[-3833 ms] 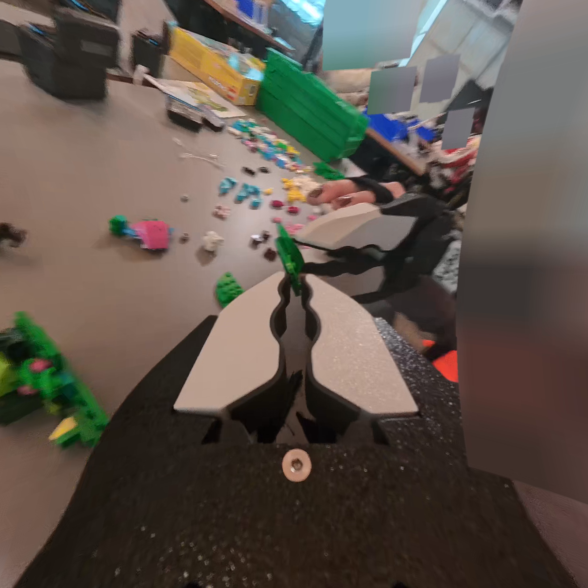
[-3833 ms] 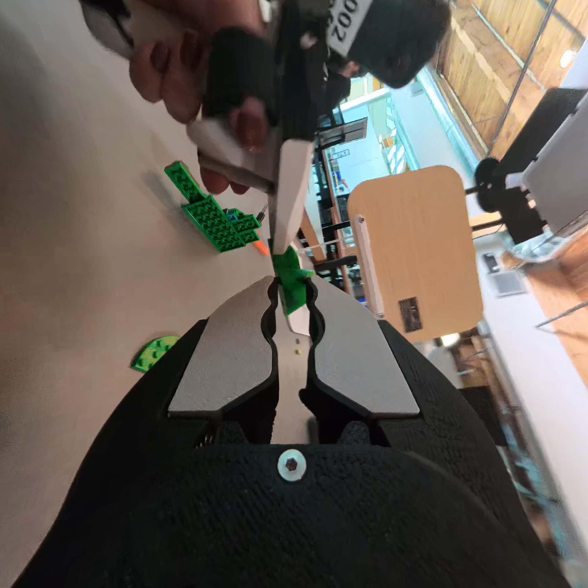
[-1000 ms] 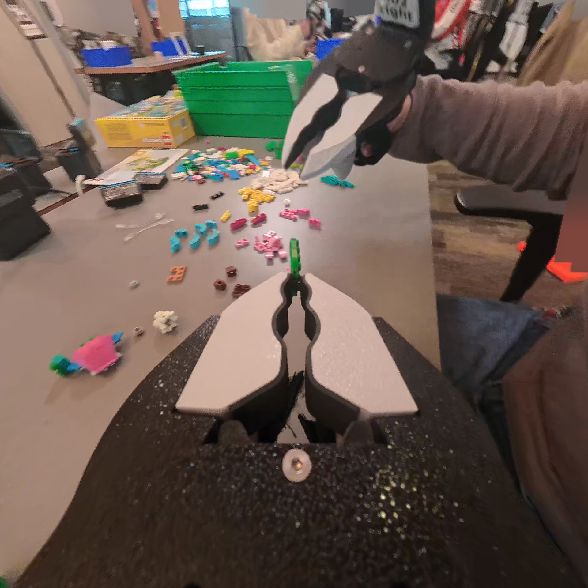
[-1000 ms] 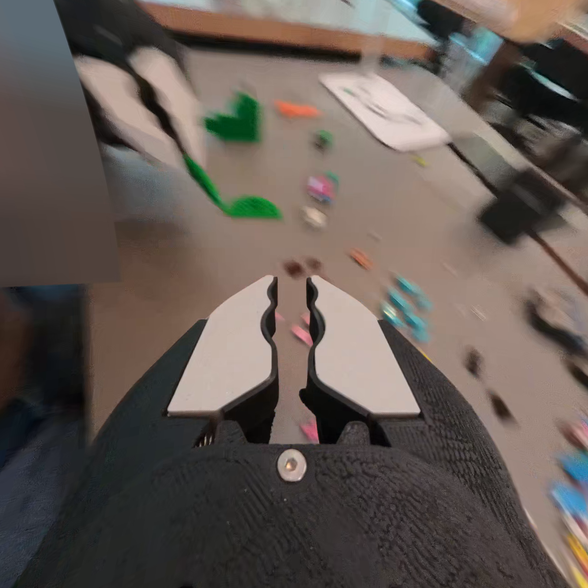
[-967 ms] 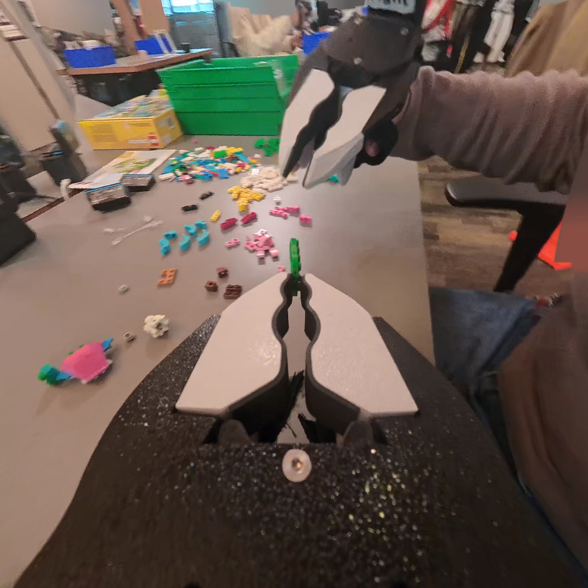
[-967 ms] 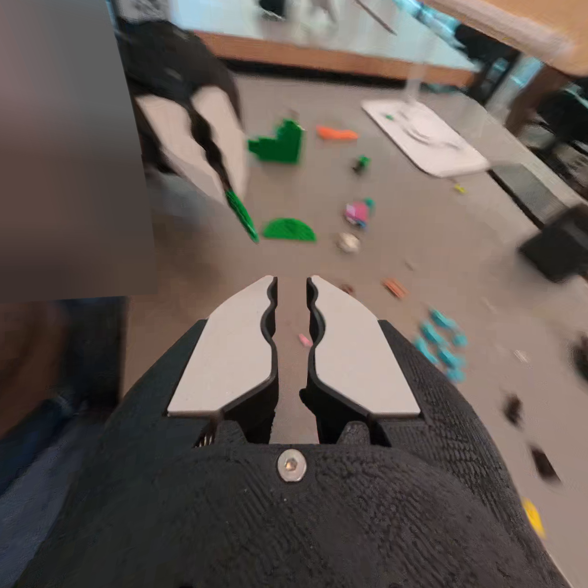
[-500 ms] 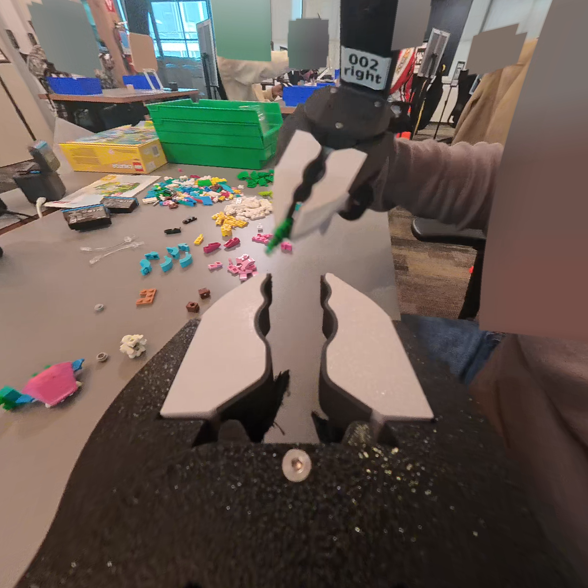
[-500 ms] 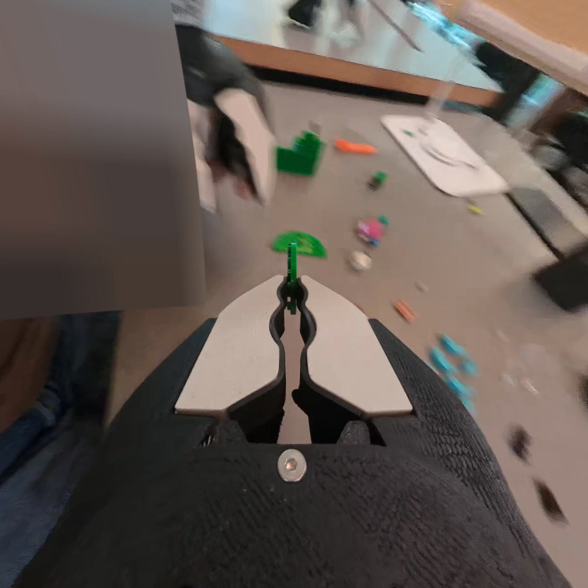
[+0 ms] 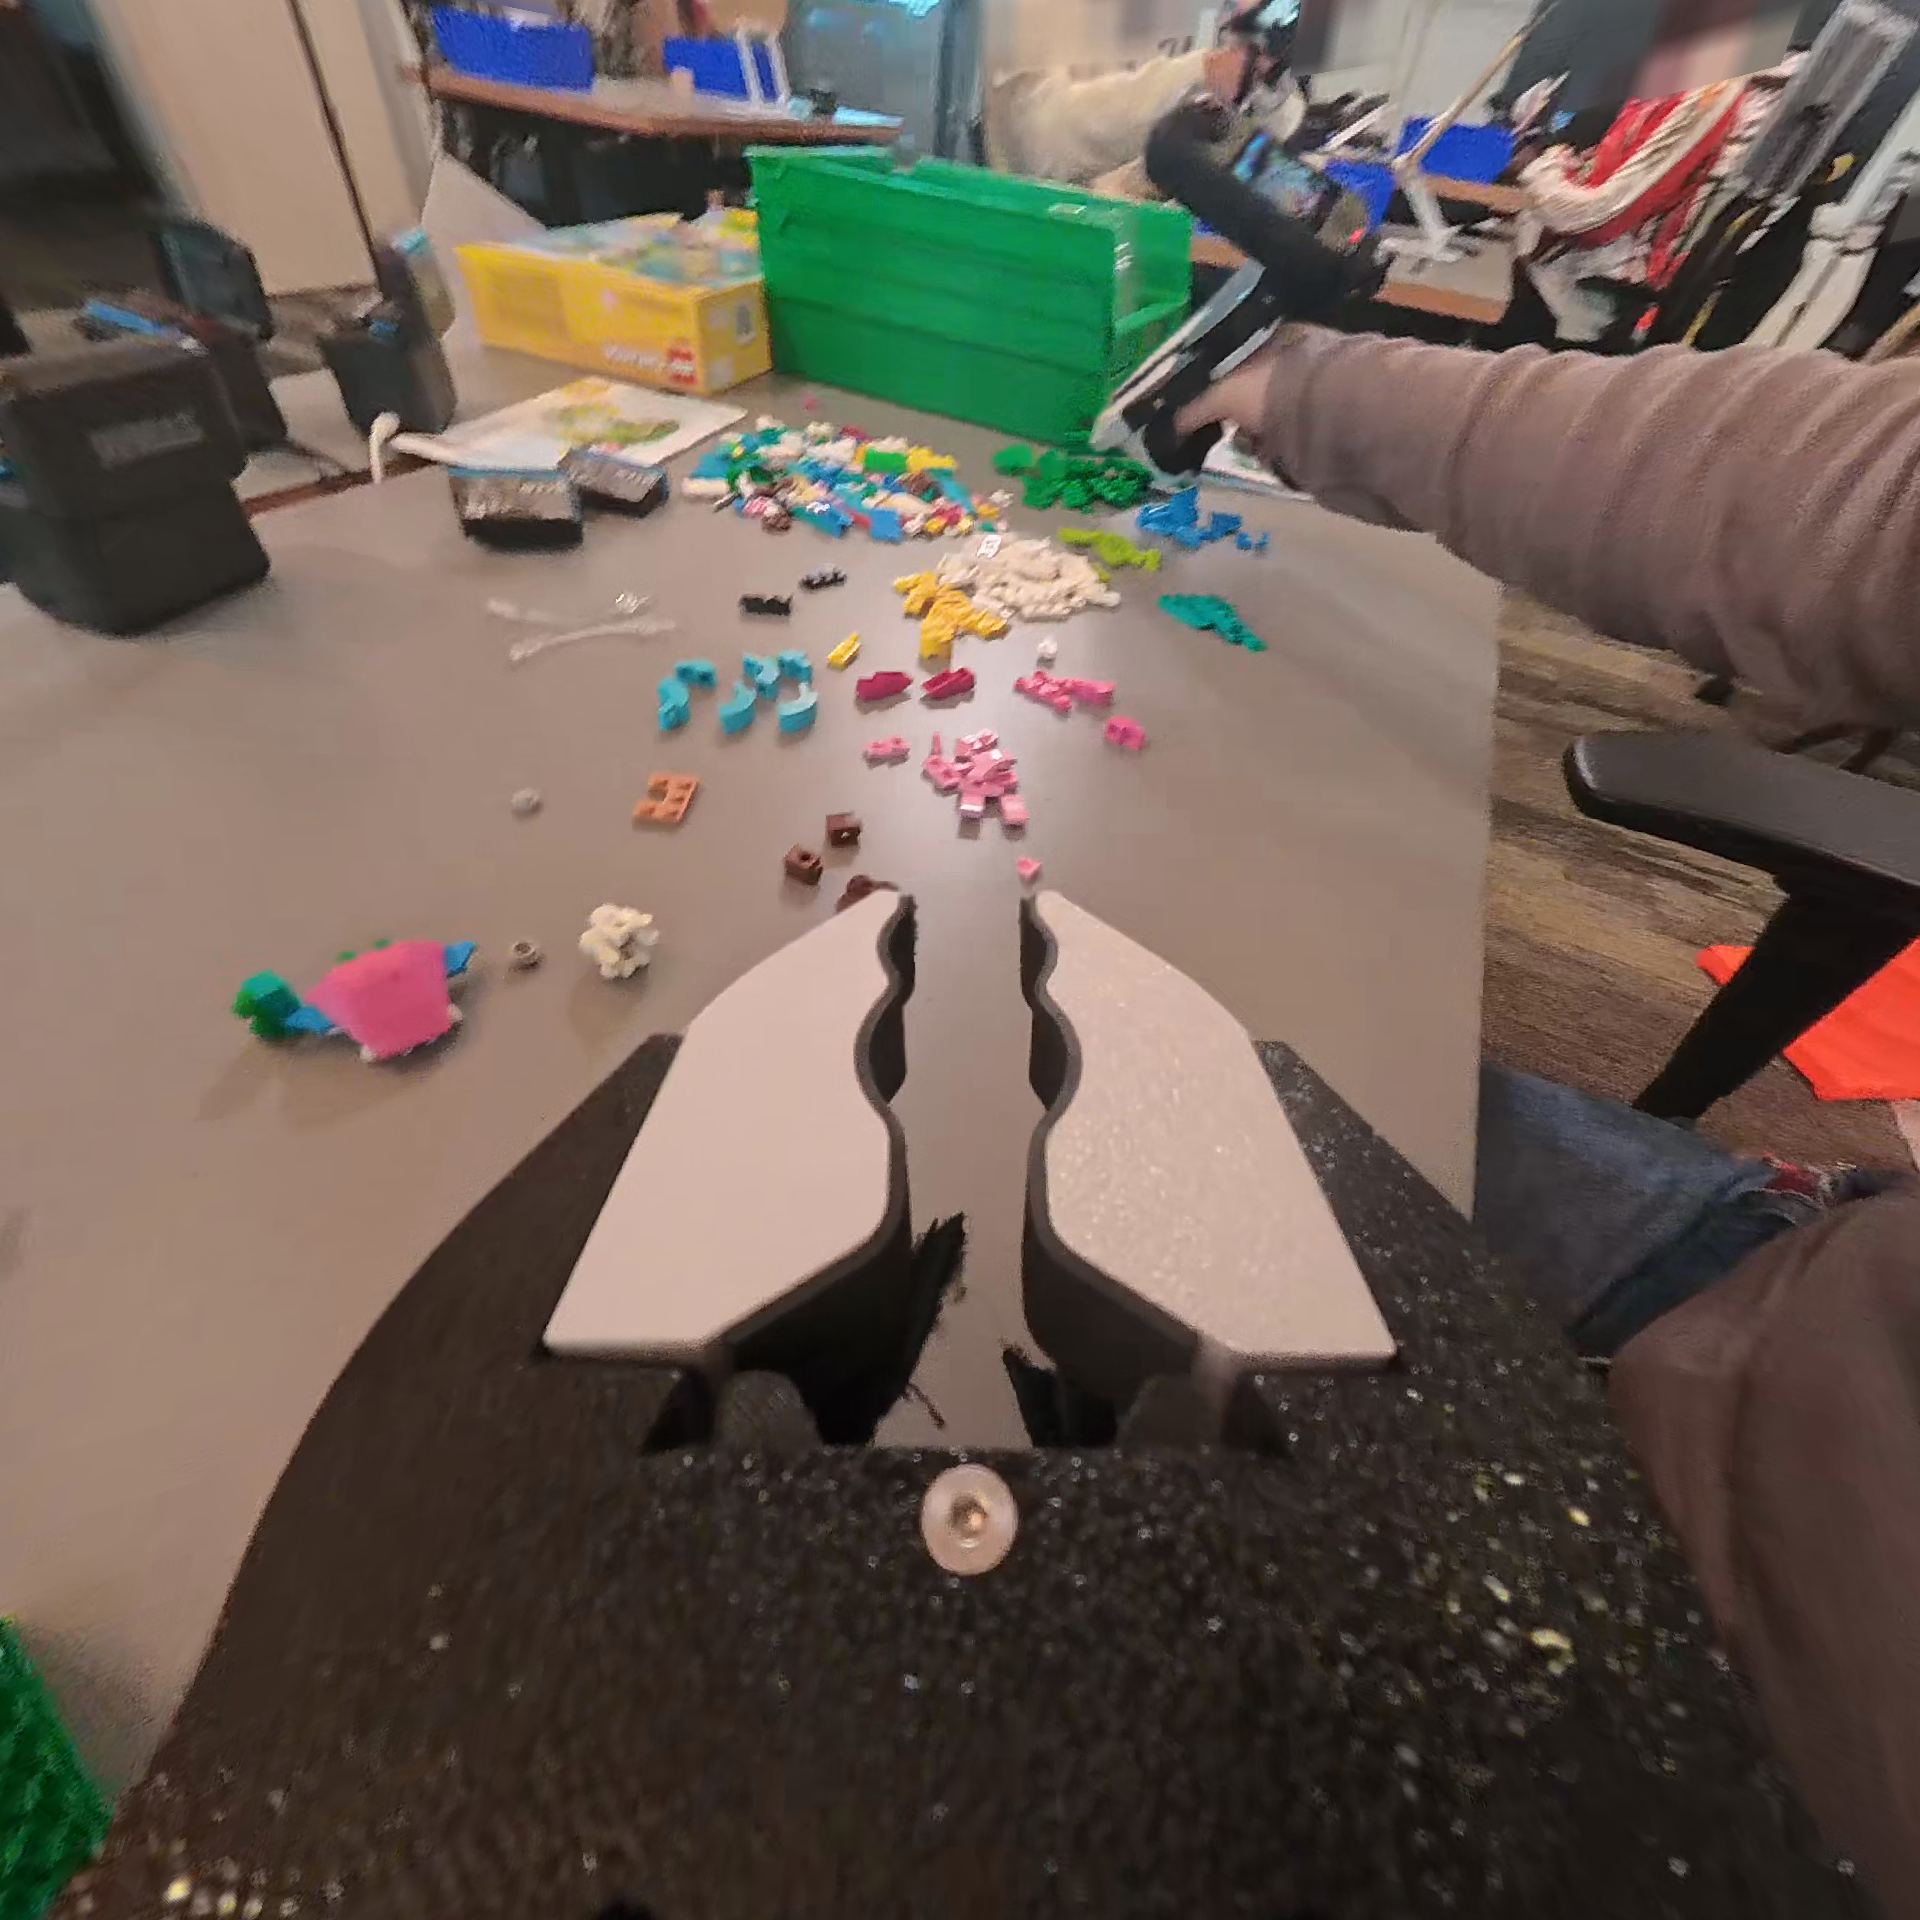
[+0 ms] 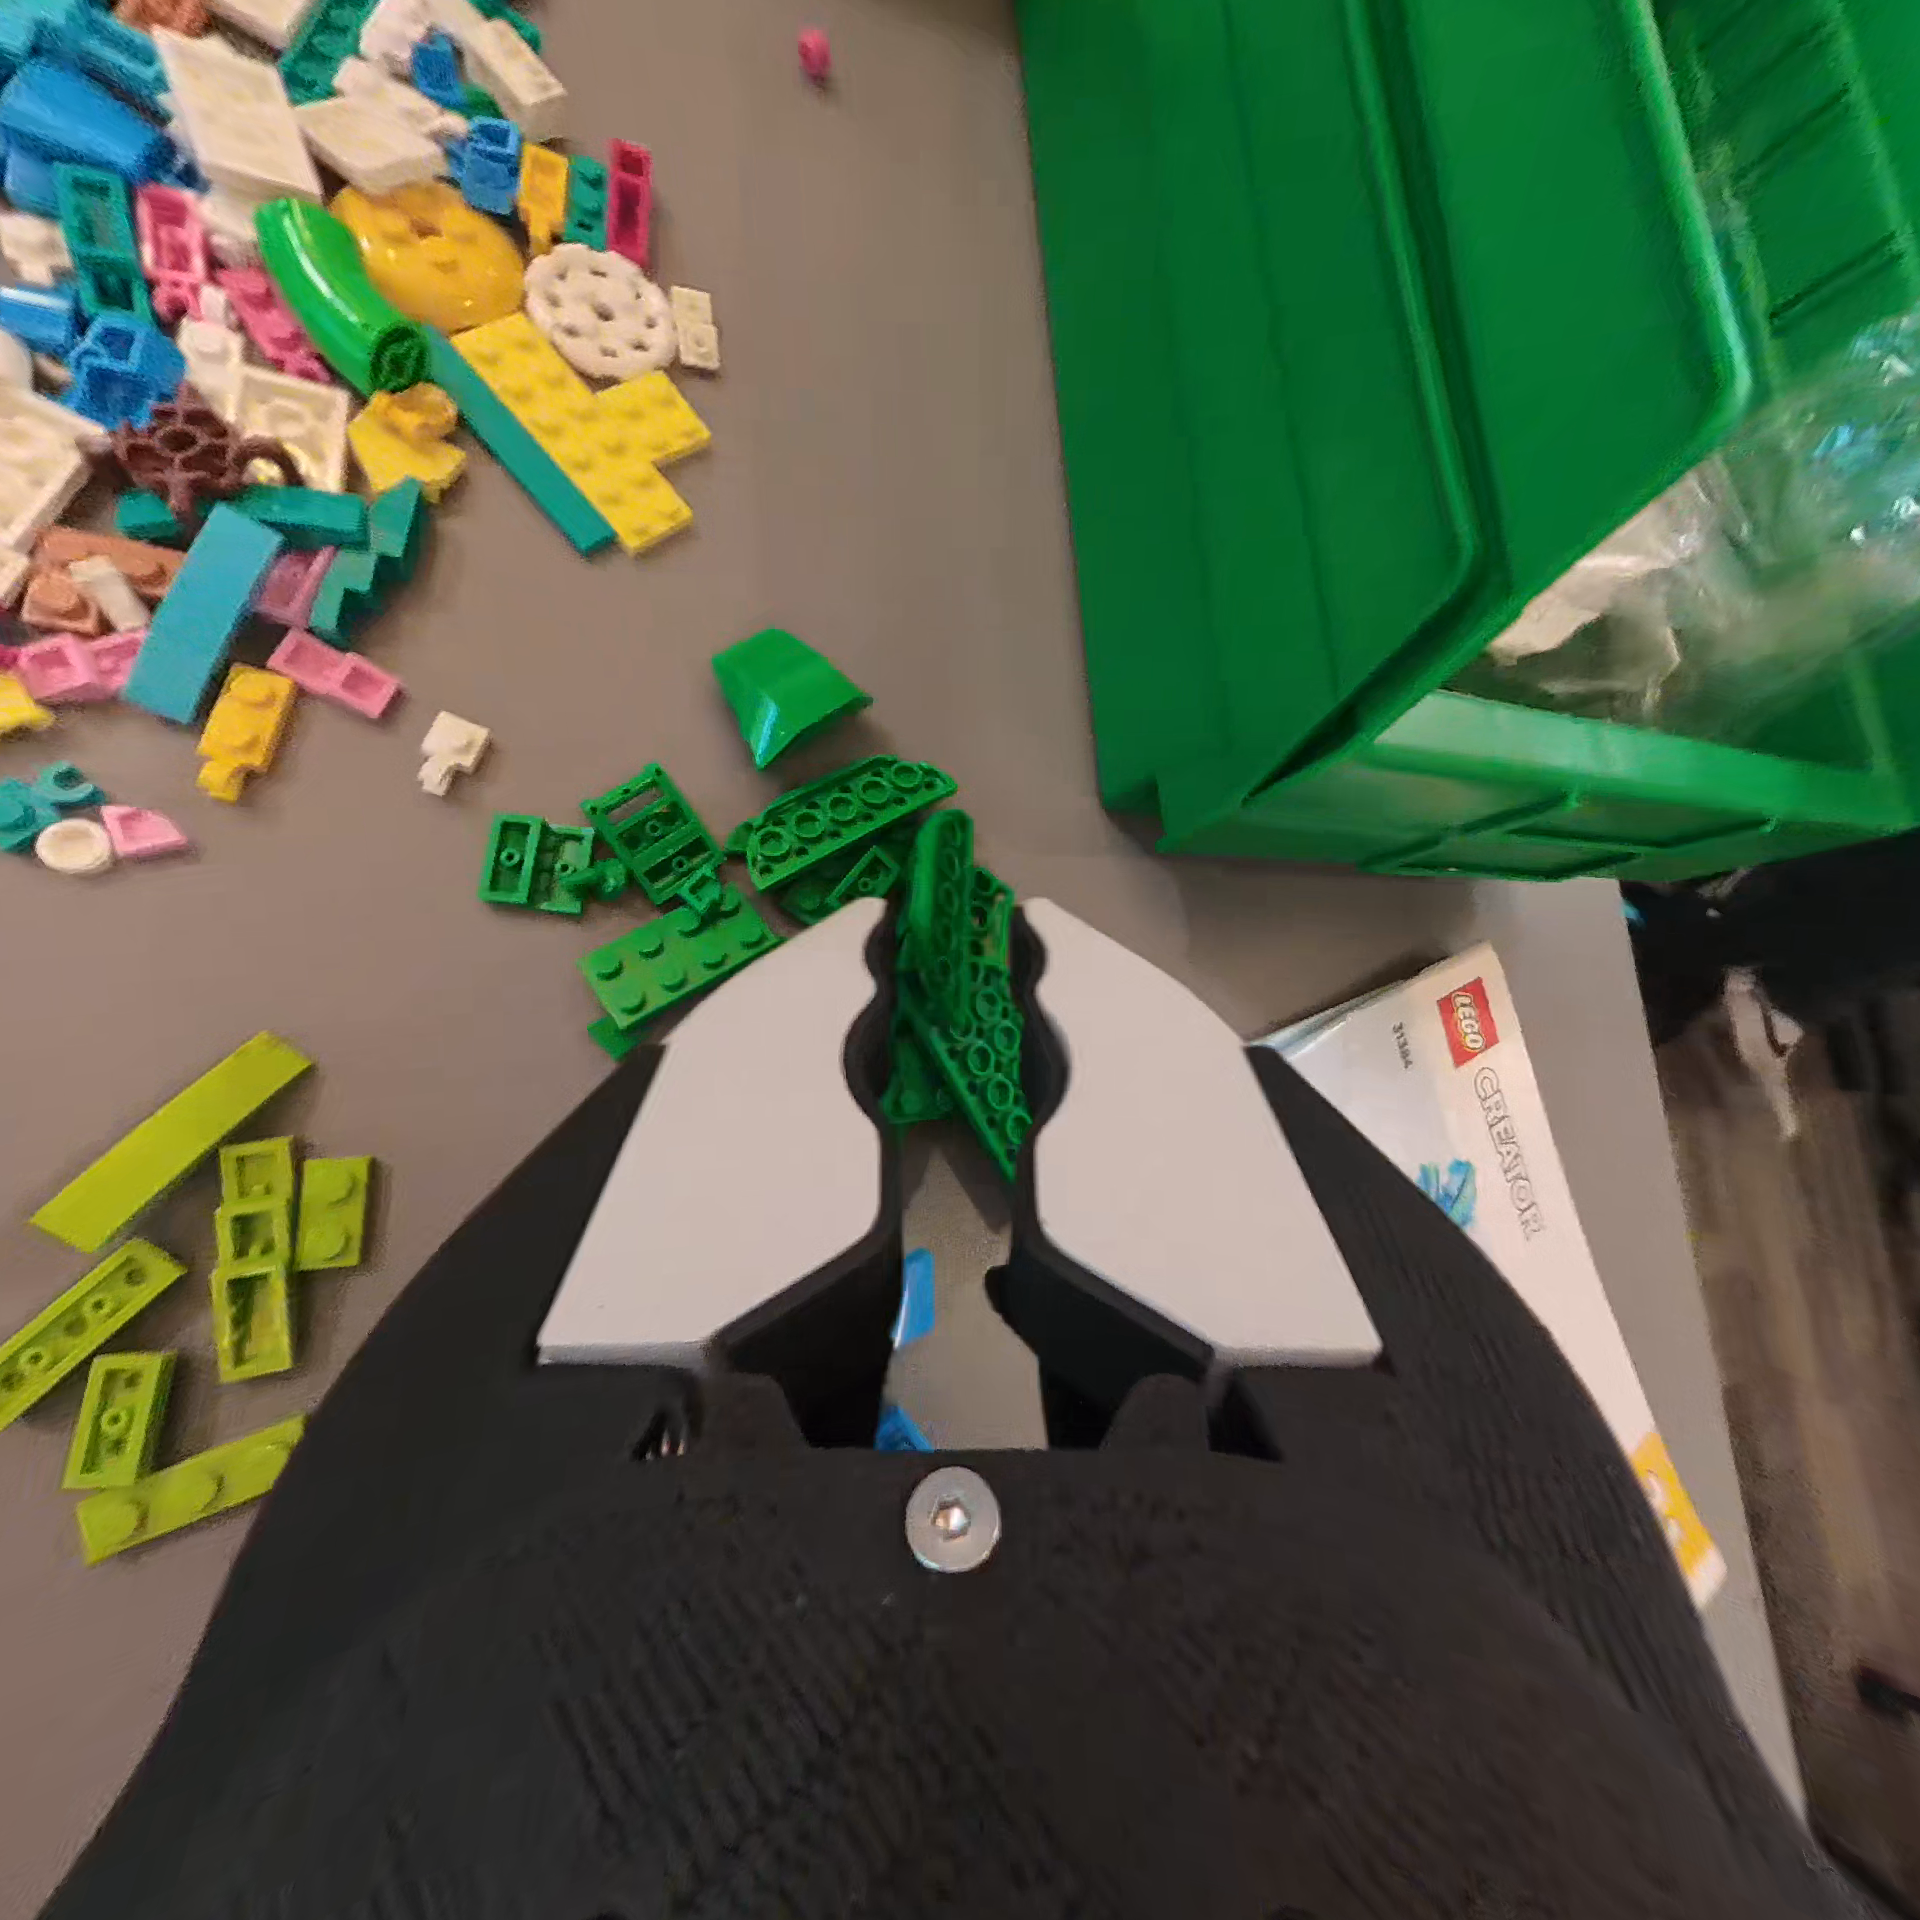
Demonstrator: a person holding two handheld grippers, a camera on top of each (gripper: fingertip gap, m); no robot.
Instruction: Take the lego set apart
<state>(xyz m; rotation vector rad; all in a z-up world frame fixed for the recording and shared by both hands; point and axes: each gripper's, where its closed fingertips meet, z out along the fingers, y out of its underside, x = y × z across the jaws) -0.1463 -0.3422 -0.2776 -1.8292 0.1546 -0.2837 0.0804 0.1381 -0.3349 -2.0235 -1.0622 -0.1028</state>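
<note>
I had my right tongs point(image 10: 956, 914) out over the far end of the desk point(image 10: 914, 416), beside the stack of green bins point(image 10: 1403, 416) near the far right corner; between the blades stood a green plate point(image 10: 951, 935), on edge, and I could not tell whether they were pinching it or had just let go, since the gap looked as wide as the piece. It hung right above the heap of green pieces point(image 10: 675, 883), which I judged was the point: like goes with like, as the lime pieces point(image 10: 197, 1247) and the mixed pile point(image 10: 312, 312) lay in their own patches. My left tongs point(image 9: 966, 909) waited low over the near end, blades spread and holding nothing; ahead of them, toward the left edge, sat a small pink and green build point(image 9: 364, 997), not yet taken apart, which I took for the next thing to grab.
</note>
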